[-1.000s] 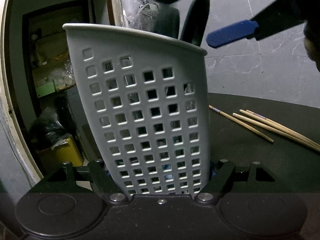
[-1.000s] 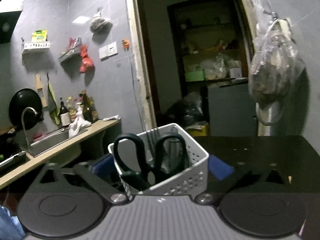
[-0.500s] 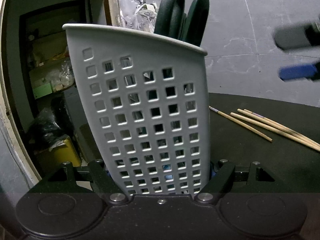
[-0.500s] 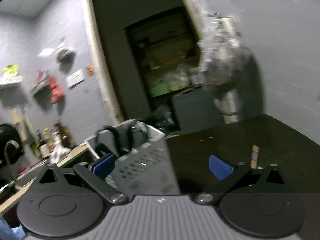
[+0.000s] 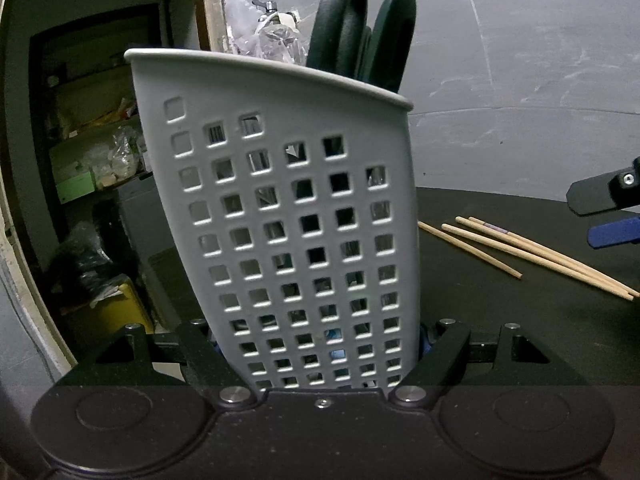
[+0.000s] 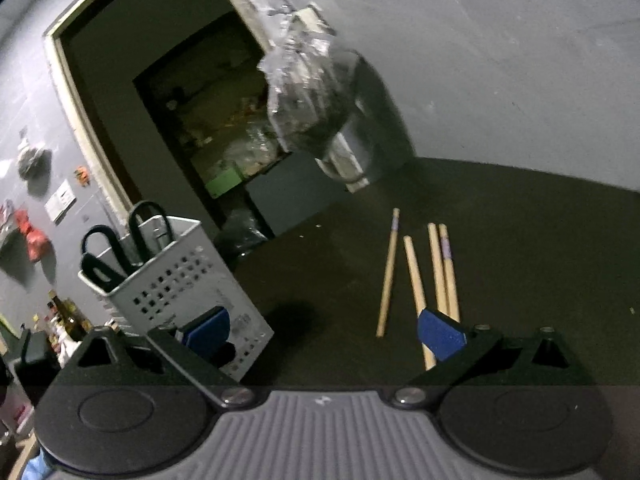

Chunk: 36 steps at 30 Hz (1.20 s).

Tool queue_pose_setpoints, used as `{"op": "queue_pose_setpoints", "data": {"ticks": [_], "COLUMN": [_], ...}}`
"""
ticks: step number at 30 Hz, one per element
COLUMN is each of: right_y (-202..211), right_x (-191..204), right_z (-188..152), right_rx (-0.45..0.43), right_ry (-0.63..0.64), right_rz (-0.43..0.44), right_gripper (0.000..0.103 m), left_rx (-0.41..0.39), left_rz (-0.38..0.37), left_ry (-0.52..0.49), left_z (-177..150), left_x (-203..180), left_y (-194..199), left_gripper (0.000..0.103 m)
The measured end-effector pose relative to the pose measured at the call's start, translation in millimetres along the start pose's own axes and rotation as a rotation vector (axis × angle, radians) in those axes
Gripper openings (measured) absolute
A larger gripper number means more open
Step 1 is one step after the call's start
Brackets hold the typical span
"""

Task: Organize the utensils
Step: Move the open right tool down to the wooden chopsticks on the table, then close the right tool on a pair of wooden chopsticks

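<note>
Left gripper (image 5: pixel 320 344): pointing slightly downward, its jaws clamping the base of the utensil holder (image 5: pixel 292 216).
Utensil holder: standing upright on the table (image 6: pixel 520 248), with dark scissors (image 5: pixel 360 36) sticking up out of it.
Right gripper (image 6: pixel 320 328): tilting over the table, its jaws standing wide apart and gripping nothing.
Chopsticks (image 6: pixel 416 276): four lying loose on the table, just ahead of the right gripper.

We see both views dim and grainy, with cold light on the grey wall (image 5: pixel 520 80) and a doorway (image 6: pixel 168 112) almost black. The basket (image 5: pixel 296 208) looks sharp, while the hanging bag (image 6: pixel 308 92) is smeared (motion blur). Fisheye bending curves the edges, and the corners go black.
</note>
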State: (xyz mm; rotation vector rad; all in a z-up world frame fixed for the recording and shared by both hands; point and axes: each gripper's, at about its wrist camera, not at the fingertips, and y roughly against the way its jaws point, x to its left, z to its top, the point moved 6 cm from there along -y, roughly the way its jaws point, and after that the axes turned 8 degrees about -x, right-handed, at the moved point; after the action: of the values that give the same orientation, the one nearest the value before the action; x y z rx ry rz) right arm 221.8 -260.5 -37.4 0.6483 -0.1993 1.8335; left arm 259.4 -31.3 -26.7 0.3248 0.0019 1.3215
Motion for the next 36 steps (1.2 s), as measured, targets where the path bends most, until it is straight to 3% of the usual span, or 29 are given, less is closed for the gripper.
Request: {"op": "queue_pose_setpoints", "data": {"ticks": [13, 17, 21, 28, 32, 36], "right_y": [-19, -30, -37, -55, -64, -71], "right_x": [-17, -12, -12, -22, -23, -23], "right_z": [20, 17, 20, 28, 25, 23], "right_rx": [0.041, 0.055, 0.057, 0.100, 0.127, 0.155], "right_ry": [0.266, 0.389, 0.429, 0.450, 0.460, 0.480], "right_rz": [-0.351, -0.375, -0.386, -0.397, -0.397, -0.403], "right_gripper": [0.103, 0.103, 0.102, 0.084, 0.080, 0.061], "left_rx": [-0.006, -0.005, -0.008, -0.011, -0.014, -0.016], "left_rz": [0.011, 0.016, 0.022, 0.023, 0.020, 0.018], "left_ry": [-0.002, -0.004, -0.005, -0.001, 0.001, 0.005], "left_z": [-4, -4, -4, -6, -6, -7], "left_x": [3, 1, -1, -5, -5, -3], "left_y": [-7, -10, -12, -3, -2, -1], "left_gripper": [0.079, 0.079, 0.079, 0.079, 0.079, 0.079]}}
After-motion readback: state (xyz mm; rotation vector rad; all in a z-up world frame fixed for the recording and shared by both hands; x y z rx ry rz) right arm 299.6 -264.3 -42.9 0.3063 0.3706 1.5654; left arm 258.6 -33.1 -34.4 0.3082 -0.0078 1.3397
